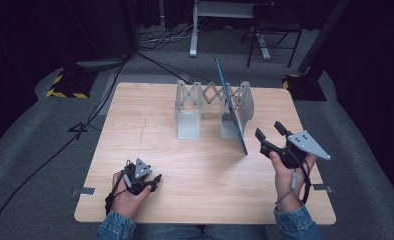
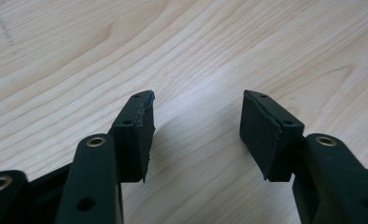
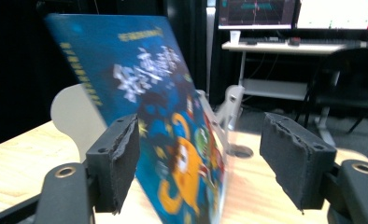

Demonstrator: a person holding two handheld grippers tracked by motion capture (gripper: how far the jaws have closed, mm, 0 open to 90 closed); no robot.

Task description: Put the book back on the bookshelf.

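While its yellow cover title is too blurred to read, the blue picture book stands tilted in the expandable grey book rack; the right gripper gapes just beside it, and the left gripper gapes above the wooden table

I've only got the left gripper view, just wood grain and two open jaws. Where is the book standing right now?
Observer: The book stands on edge at the right end of a grey fold-out rack, at the far side of the table.
Operator: Is the other gripper holding it?
Observer: No. The right gripper is just to the right of the book's near edge, with its jaws open and its pads not pressing on anything.
Operator: And where is mine compared with that?
Observer: The left gripper is low over the near left part of the table, well apart from the rack.
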